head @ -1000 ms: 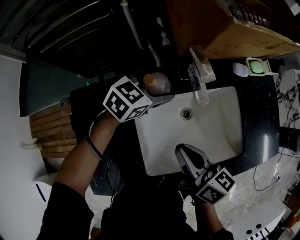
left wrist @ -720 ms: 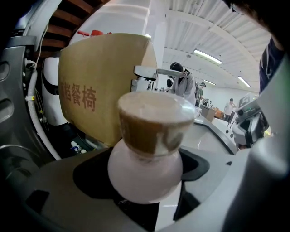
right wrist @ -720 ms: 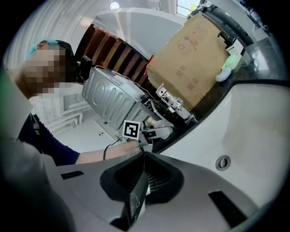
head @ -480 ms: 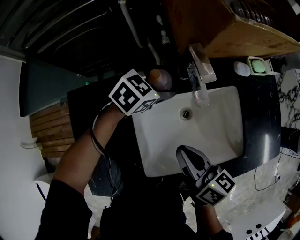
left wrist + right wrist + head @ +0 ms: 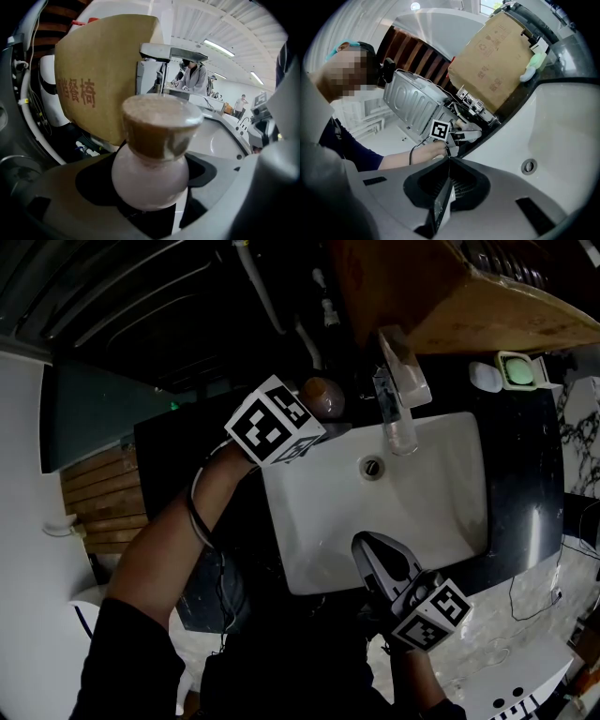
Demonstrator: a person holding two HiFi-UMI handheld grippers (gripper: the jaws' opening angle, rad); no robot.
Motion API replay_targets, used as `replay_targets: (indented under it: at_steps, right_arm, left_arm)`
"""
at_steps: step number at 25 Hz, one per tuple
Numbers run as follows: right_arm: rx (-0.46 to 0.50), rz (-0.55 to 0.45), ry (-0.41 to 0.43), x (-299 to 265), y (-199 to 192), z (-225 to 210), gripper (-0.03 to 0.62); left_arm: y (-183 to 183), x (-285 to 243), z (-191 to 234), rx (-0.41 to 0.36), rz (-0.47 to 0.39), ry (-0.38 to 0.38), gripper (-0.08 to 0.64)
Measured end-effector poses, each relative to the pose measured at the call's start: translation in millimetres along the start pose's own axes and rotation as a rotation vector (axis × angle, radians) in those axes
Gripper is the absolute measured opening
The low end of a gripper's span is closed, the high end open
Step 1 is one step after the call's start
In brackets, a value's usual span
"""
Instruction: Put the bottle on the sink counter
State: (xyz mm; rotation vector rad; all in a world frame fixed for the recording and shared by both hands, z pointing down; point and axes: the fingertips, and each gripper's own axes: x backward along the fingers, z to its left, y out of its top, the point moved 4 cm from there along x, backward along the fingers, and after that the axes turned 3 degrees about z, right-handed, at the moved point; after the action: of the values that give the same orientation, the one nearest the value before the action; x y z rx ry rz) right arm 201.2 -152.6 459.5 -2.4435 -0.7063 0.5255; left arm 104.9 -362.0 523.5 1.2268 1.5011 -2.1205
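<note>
1. Bottle (image 5: 322, 397) is upright w/ cap up, clamped round its belly by left tool (image 5: 325, 420).
2. It is by the back-left corner of the sink (image 5: 422, 512), over the dark worktop (image 5: 521, 456); can't tell if it touches.
3. Right tool (image 5: 375, 554) has jaws together, empty, well apart at the front rim. Straight down looks like the left tool's move.

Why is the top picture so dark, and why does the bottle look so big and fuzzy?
Head view: dim, only the white sink stands out, with a streak of glare on the dark counter. Left gripper view: the bottle sits right at the lens, so it looks big and soft. Right gripper view: brighter, bent round by the wide lens, black at the corners.
</note>
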Motion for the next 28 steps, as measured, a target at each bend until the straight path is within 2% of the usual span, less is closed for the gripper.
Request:
replay_targets:
  at_steps: [14, 28]
  right_arm:
    - [-0.004, 0.006, 0.002, 0.5, 1.5, -2.8, 0.026]
    - [-0.025, -0.013, 0.015, -3.6, 6.3, 3.3, 0.026]
  left_arm:
    - [-3.0, -8.9, 5.9, 0.005, 0.047, 0.017, 0.403]
    - [-4.9, -9.7, 5.7, -0.018, 0.049, 0.051, 0.403]
